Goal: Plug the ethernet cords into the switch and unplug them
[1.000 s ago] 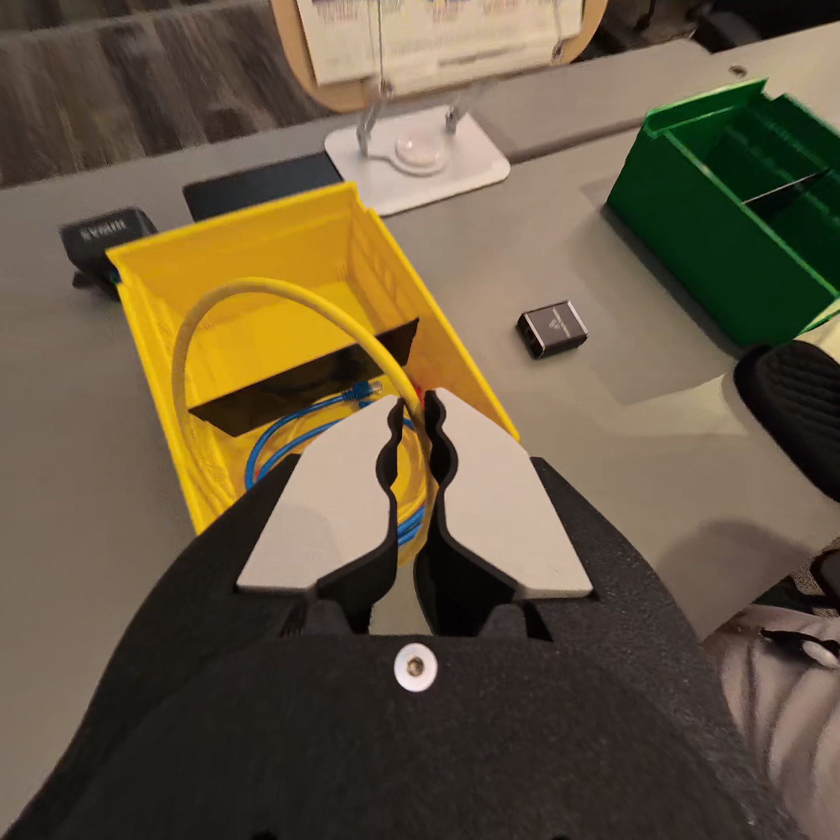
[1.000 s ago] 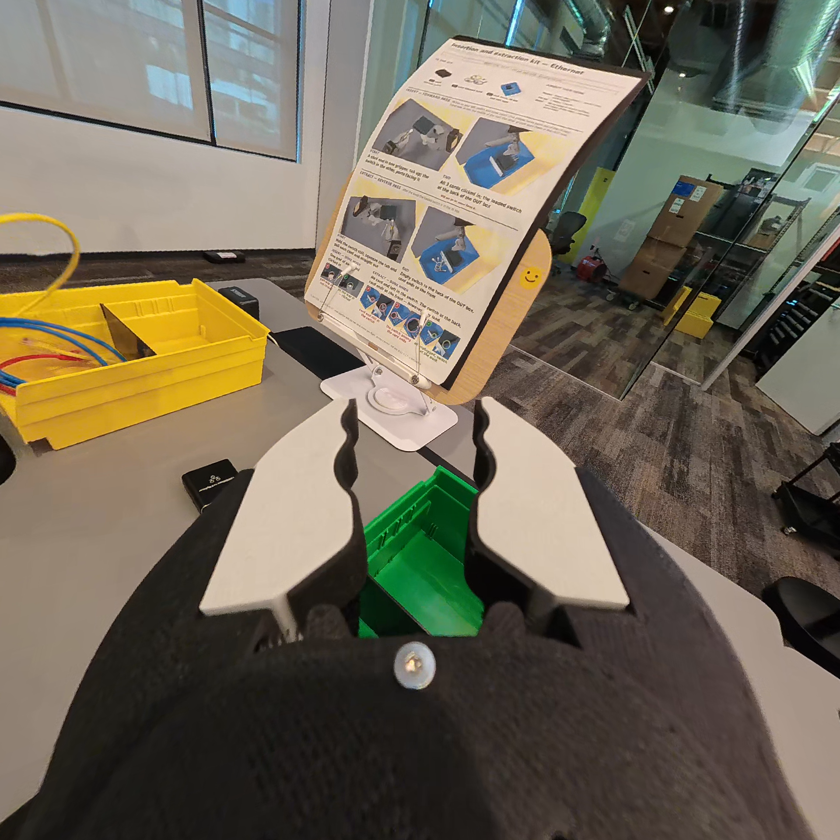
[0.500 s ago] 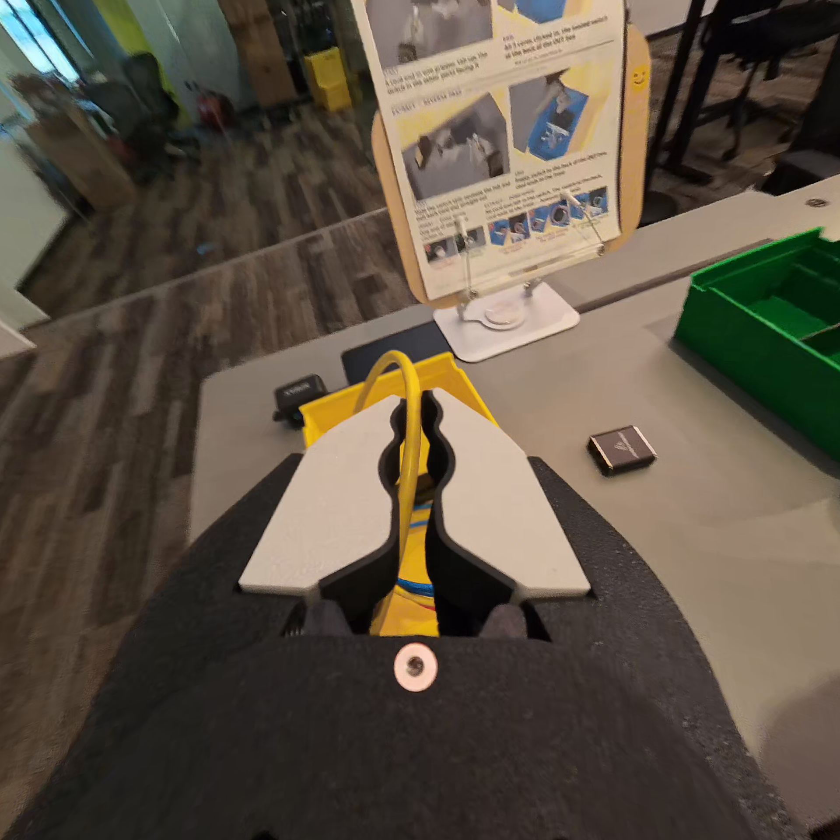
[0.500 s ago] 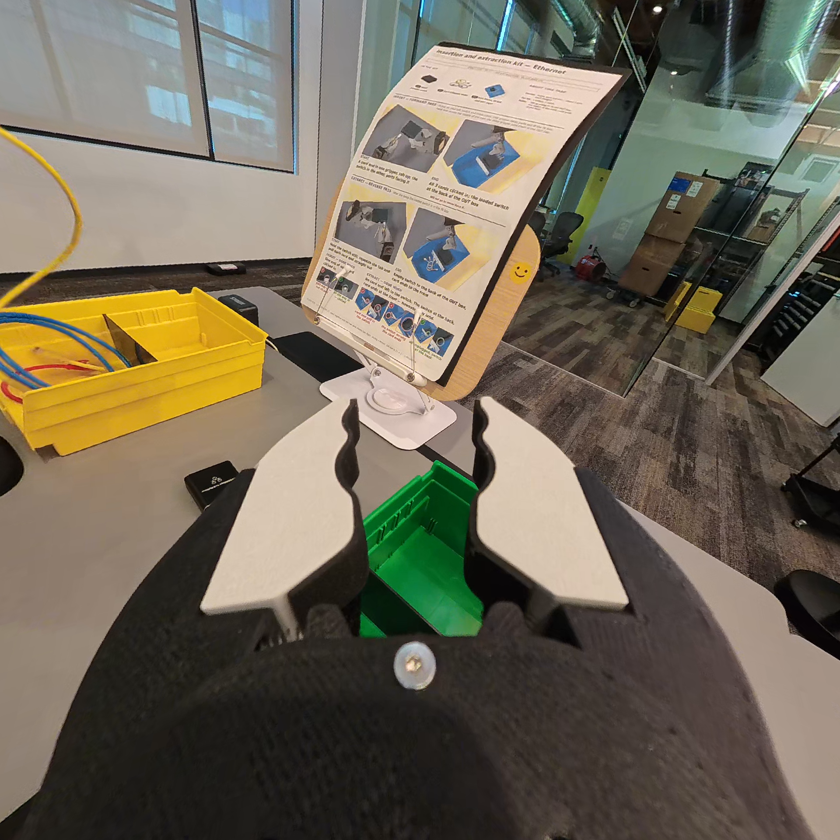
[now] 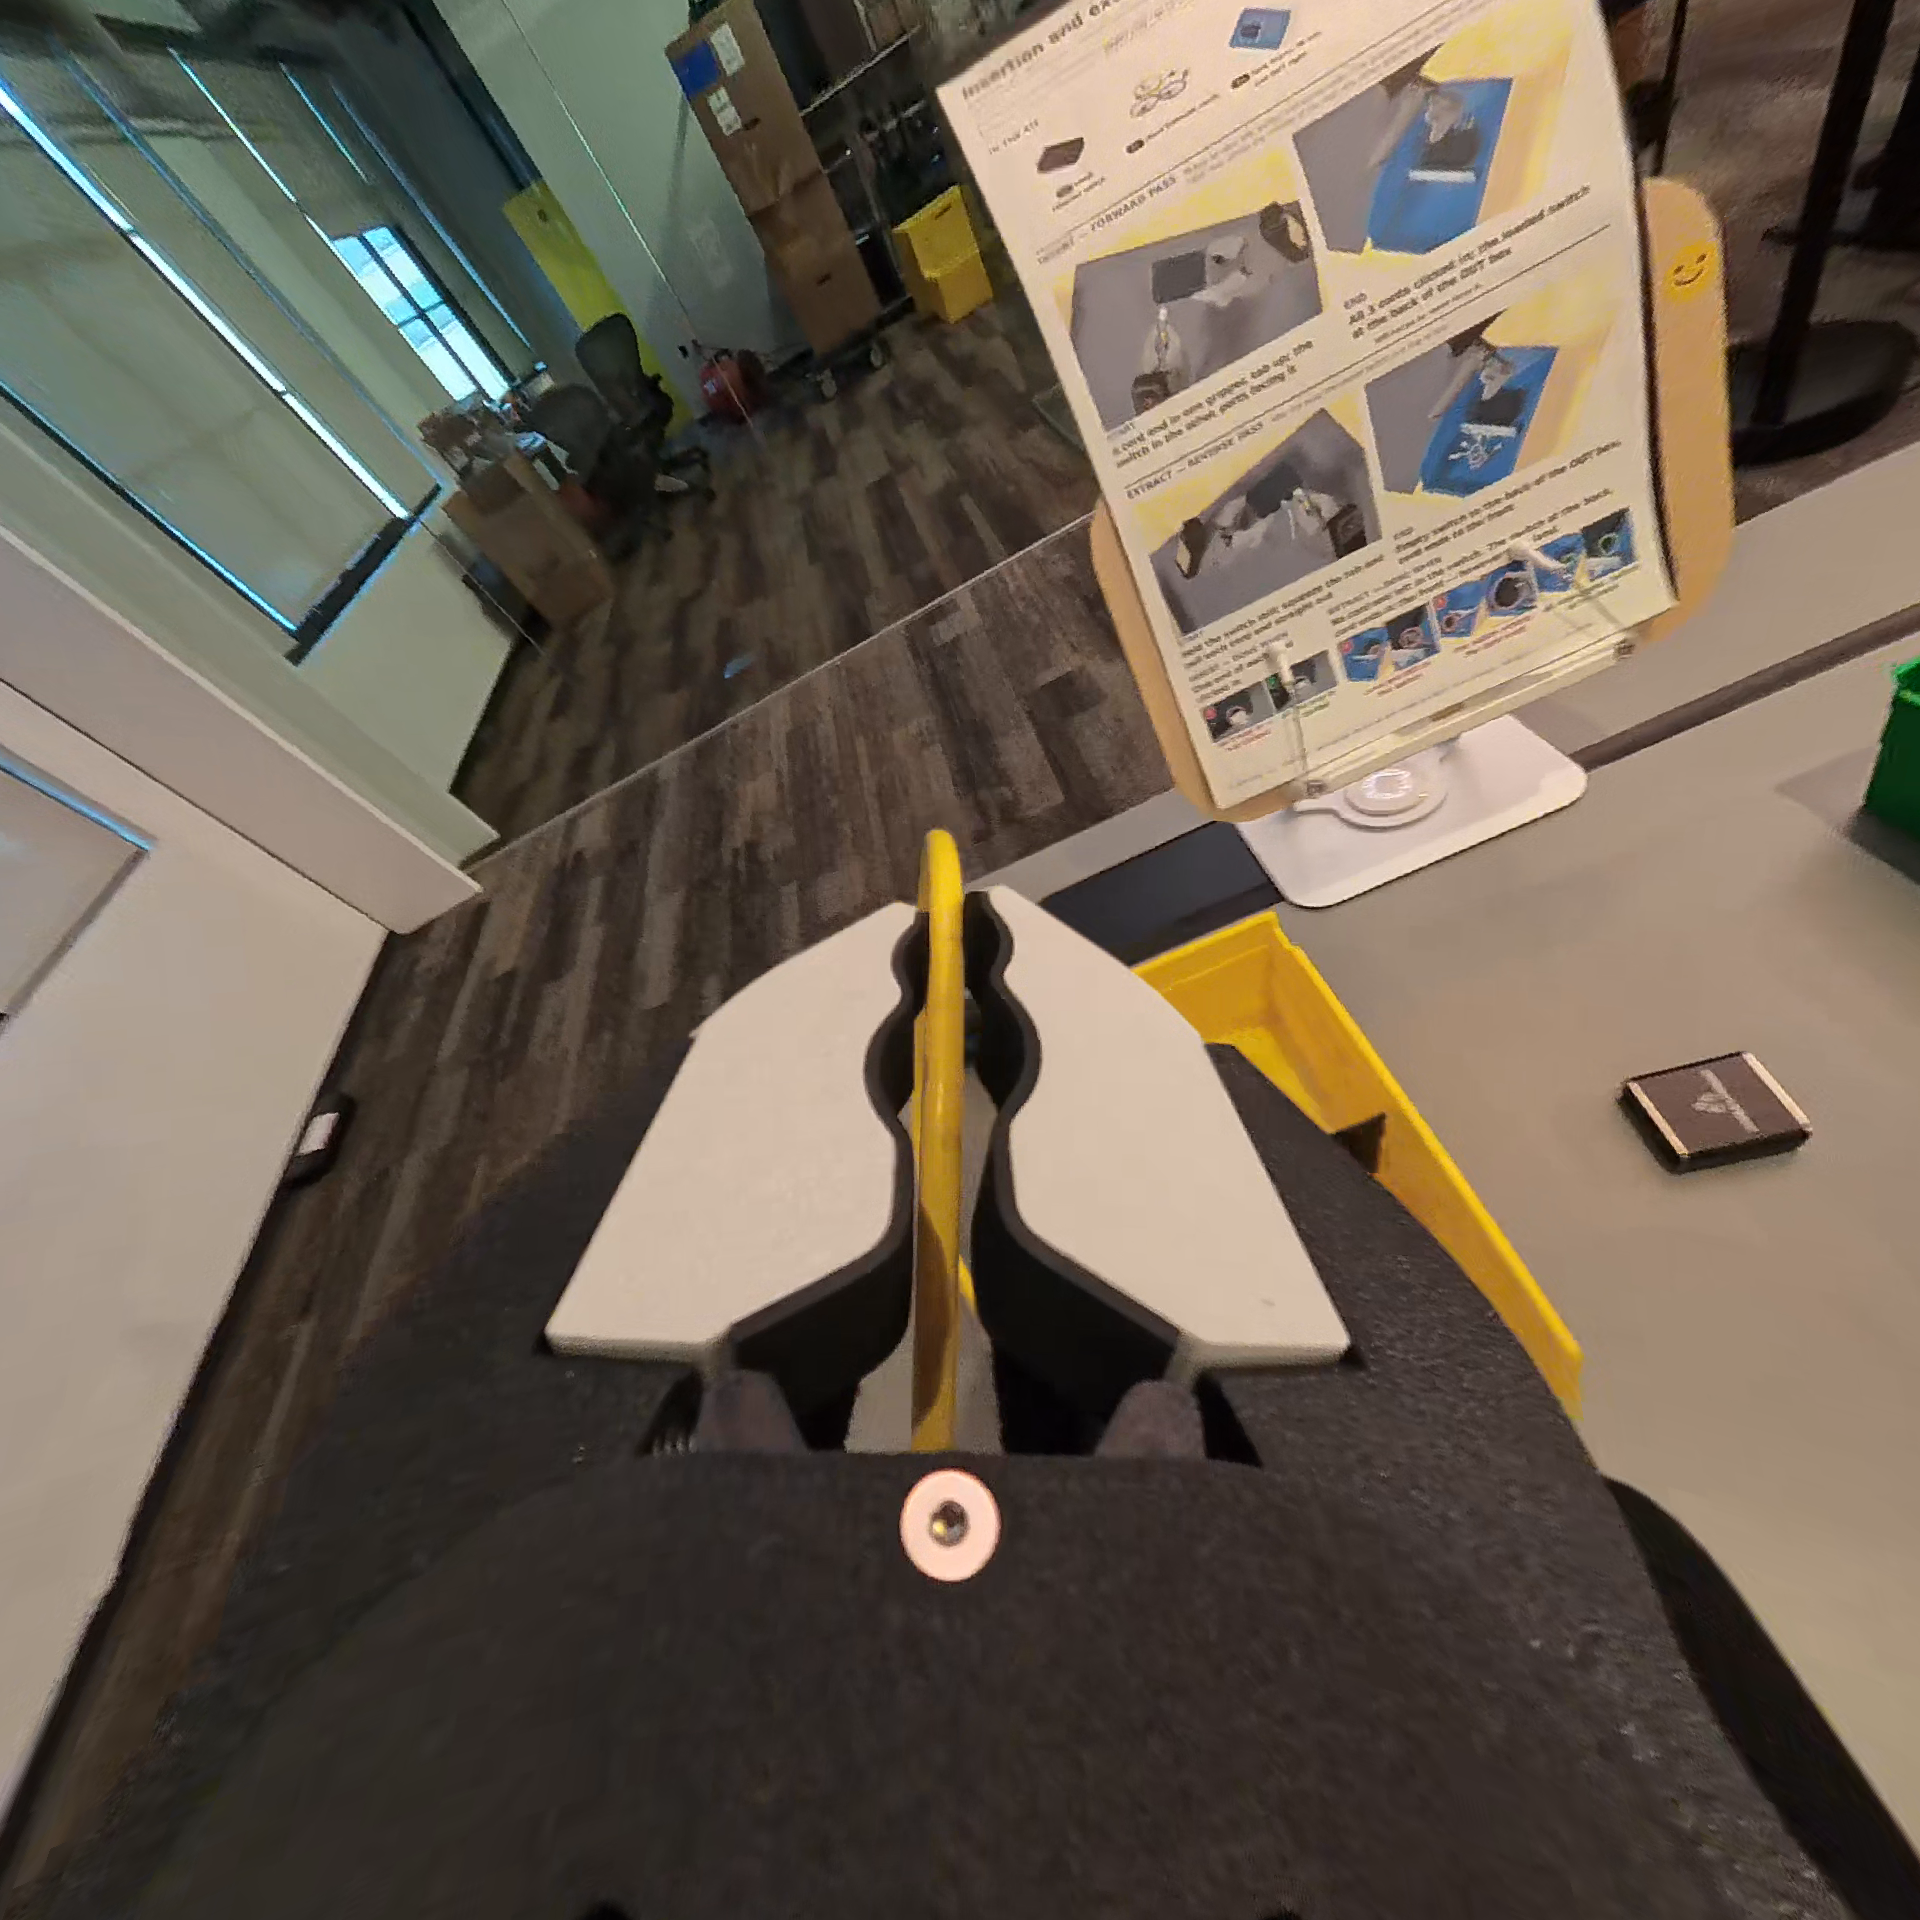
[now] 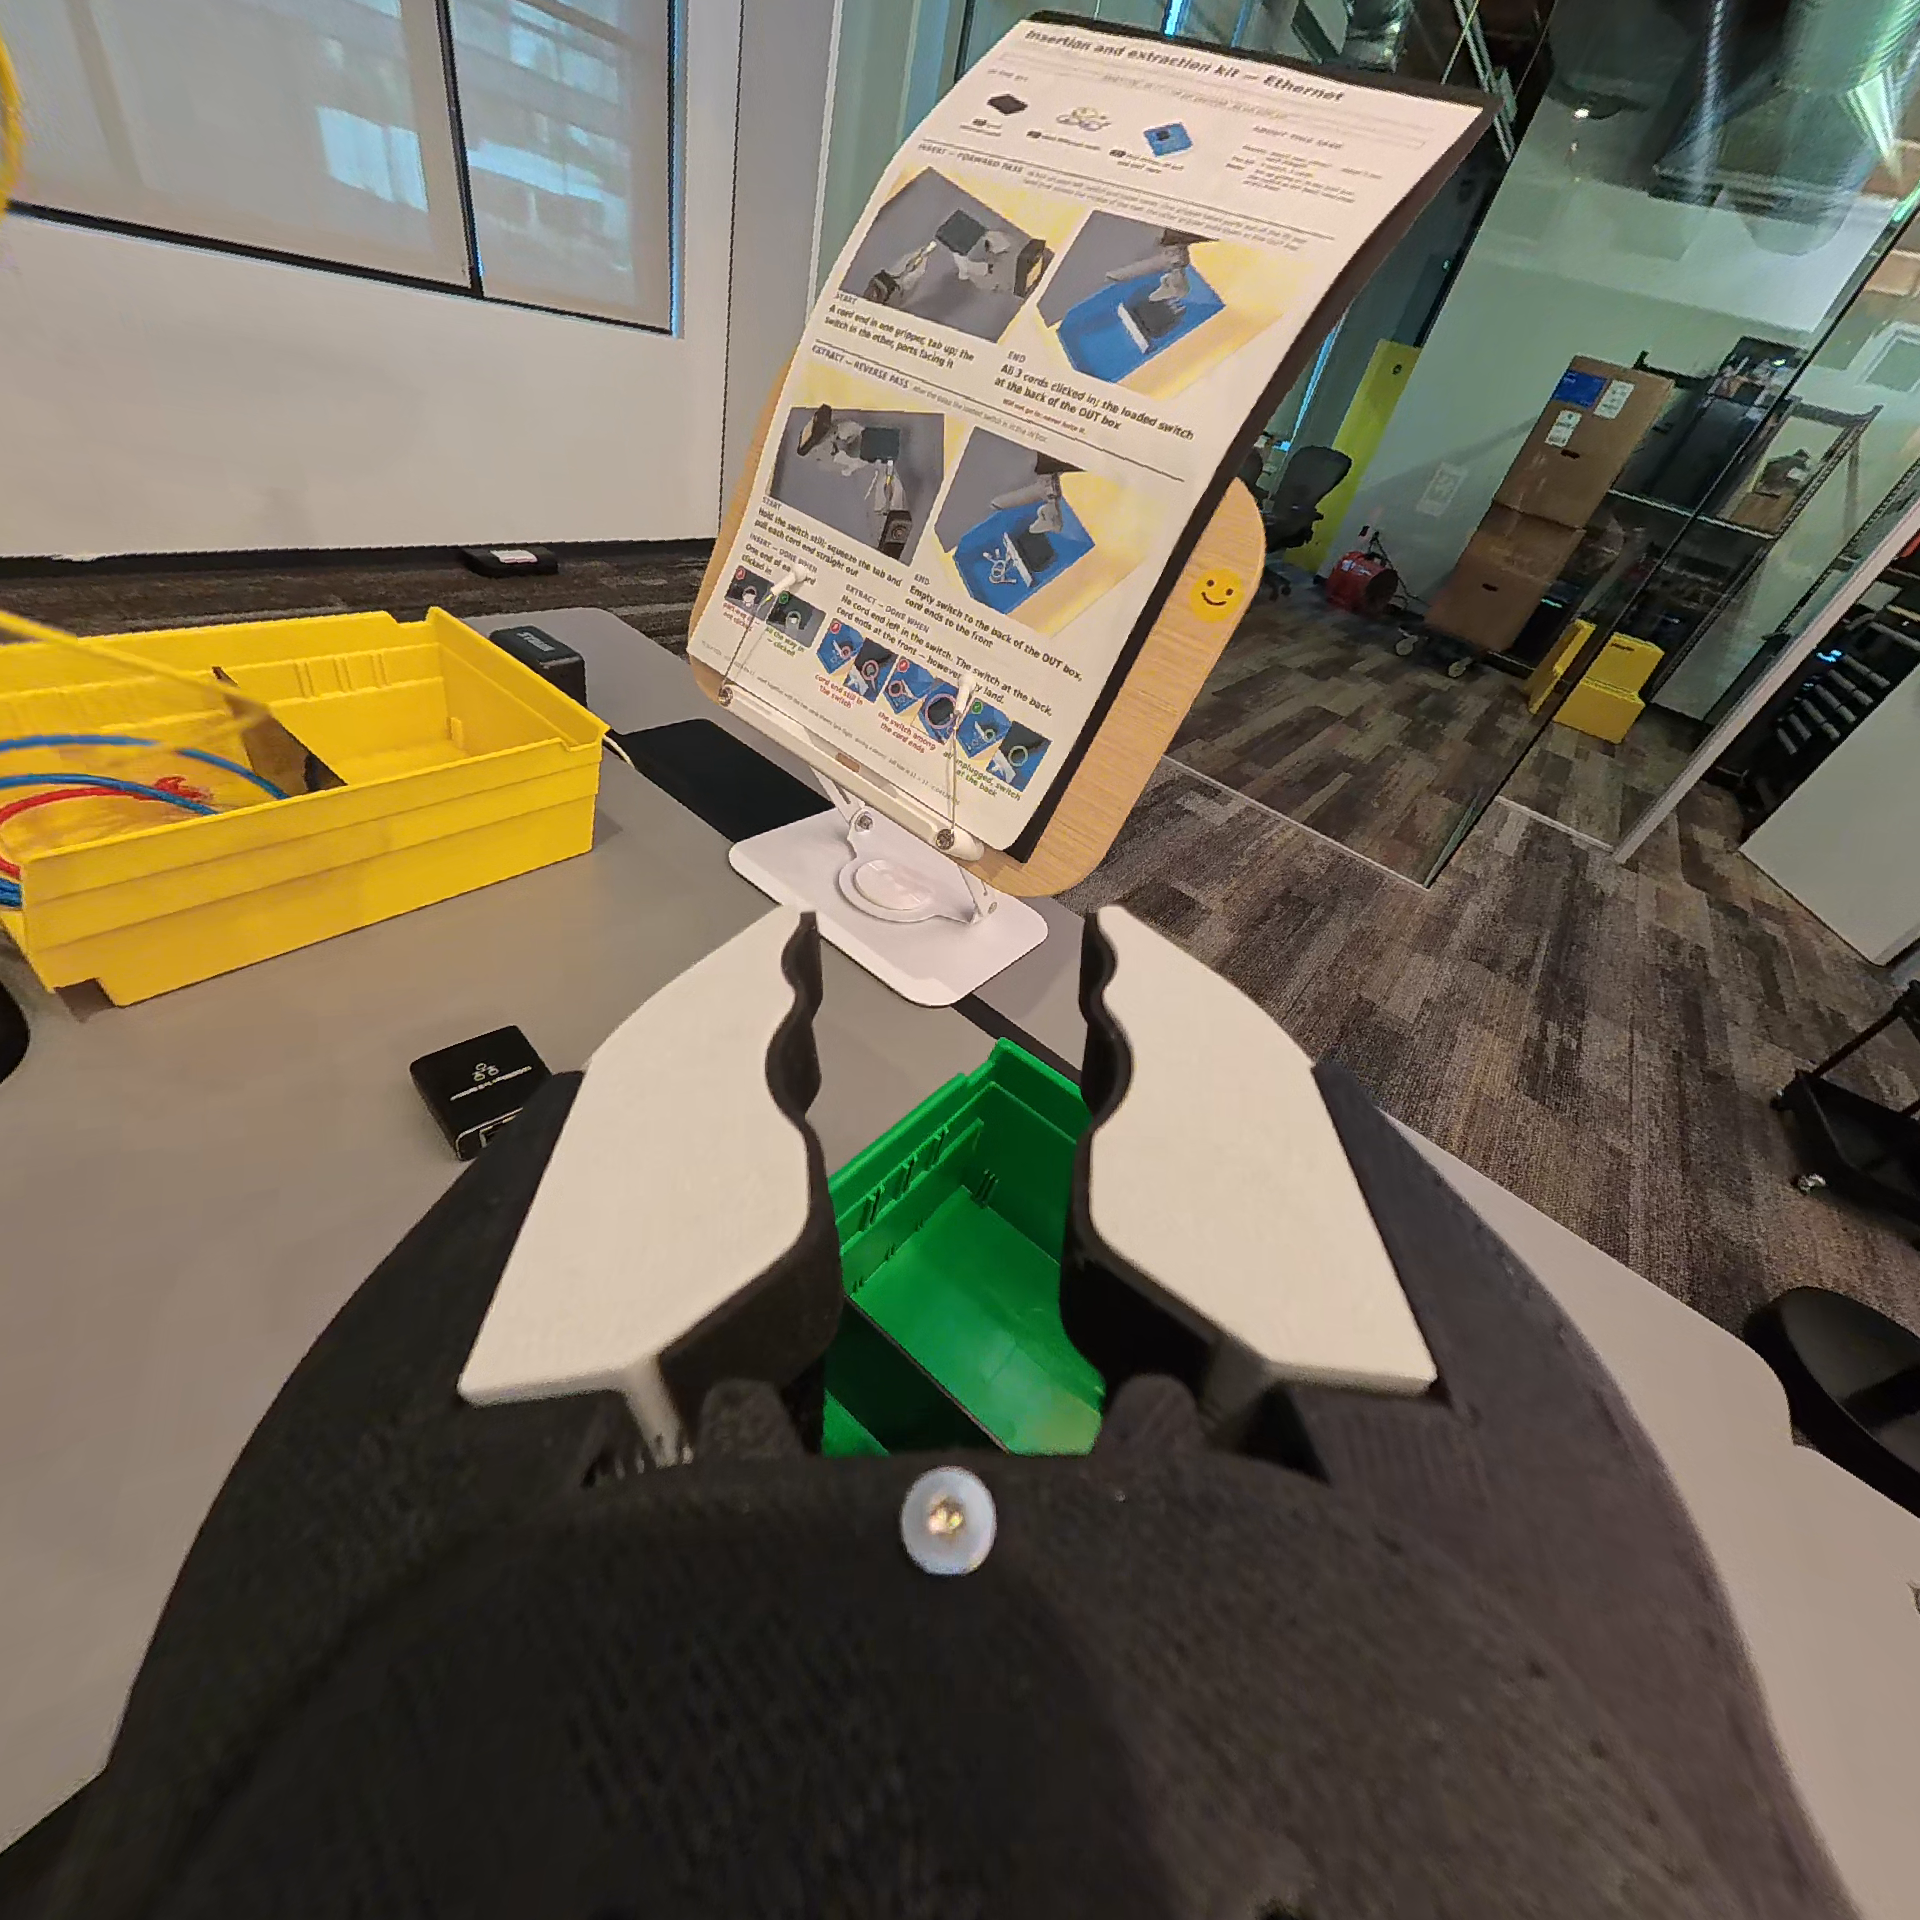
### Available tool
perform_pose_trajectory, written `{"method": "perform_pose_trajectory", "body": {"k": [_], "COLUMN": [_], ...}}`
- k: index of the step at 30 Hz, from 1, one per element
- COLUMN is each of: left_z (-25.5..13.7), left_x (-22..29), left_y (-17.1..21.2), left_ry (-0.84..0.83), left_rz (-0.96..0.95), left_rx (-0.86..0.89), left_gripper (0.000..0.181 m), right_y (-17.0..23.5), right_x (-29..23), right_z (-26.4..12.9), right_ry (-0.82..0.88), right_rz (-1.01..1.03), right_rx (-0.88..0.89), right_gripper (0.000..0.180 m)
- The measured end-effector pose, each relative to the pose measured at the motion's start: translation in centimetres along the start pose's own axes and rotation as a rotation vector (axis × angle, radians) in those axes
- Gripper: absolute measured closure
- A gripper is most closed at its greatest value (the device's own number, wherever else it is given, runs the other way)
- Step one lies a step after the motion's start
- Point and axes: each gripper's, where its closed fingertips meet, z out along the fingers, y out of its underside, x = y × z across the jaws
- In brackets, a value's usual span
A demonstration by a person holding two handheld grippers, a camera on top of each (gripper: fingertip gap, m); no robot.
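Observation:
My left gripper (image 5: 943,914) is shut on a yellow ethernet cord (image 5: 935,1143) and holds it lifted above the yellow bin (image 5: 1340,1049); the cord runs down between the fingers and its plug is hidden. In the right wrist view the yellow bin (image 6: 416,821) holds blue cords (image 6: 114,779) and a red cord (image 6: 62,821). The small black switch (image 5: 1714,1110) lies flat on the grey table, also in the right wrist view (image 6: 480,1086). My right gripper (image 6: 945,935) is open and empty above the green bin (image 6: 966,1236).
An instruction sheet on a white stand (image 6: 1049,436) rises at the table's back edge, also in the left wrist view (image 5: 1351,416). A black pad (image 6: 717,774) lies beside it. A small black device (image 6: 540,655) sits behind the yellow bin. The floor drops off beyond the table. Across from one pair of fingers to the other is roughly 55 centimeters.
My left gripper has risen and tilted up with the yellow cord, pulling it out of the yellow bin. The right gripper has barely moved and stays open.

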Motion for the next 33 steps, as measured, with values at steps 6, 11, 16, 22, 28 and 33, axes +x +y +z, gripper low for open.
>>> {"method": "perform_pose_trajectory", "body": {"k": [6, 11, 16, 22, 28, 33], "left_z": [-0.2, 0.1, 2.6, 6.6, 8.5, 9.4], "left_x": [-1.8, -1.0, 3.7, 9.4, 12.8, 16.0], "left_y": [-5.9, -7.7, -6.3, -5.5, -6.9, -7.2], "left_ry": [0.058, 0.172, 0.292, 0.388, 0.448, 0.500], "left_rz": [0.056, 0.027, 0.047, 0.111, 0.145, 0.187], "left_rx": [-0.028, -0.029, -0.046, -0.081, -0.087, -0.089], "left_gripper": [0.175, 0.175, 0.175, 0.175, 0.175, 0.175], "right_y": [0.2, 0.2, 0.2, 0.3, 0.6, 1.0], "right_x": [-0.4, -0.7, -0.7, -0.6, -0.4, -0.2], "right_z": [0.6, 0.8, 0.7, 0.6, 0.8, 0.9], "right_ry": [0.000, -0.001, -0.006, -0.007, -0.007, -0.004], "right_rz": [-0.018, -0.033, -0.028, -0.022, -0.022, -0.020], "right_rx": [-0.027, -0.039, -0.033, -0.031, -0.044, -0.057], "right_gripper": [0.131, 0.131, 0.131, 0.131, 0.131, 0.131]}}
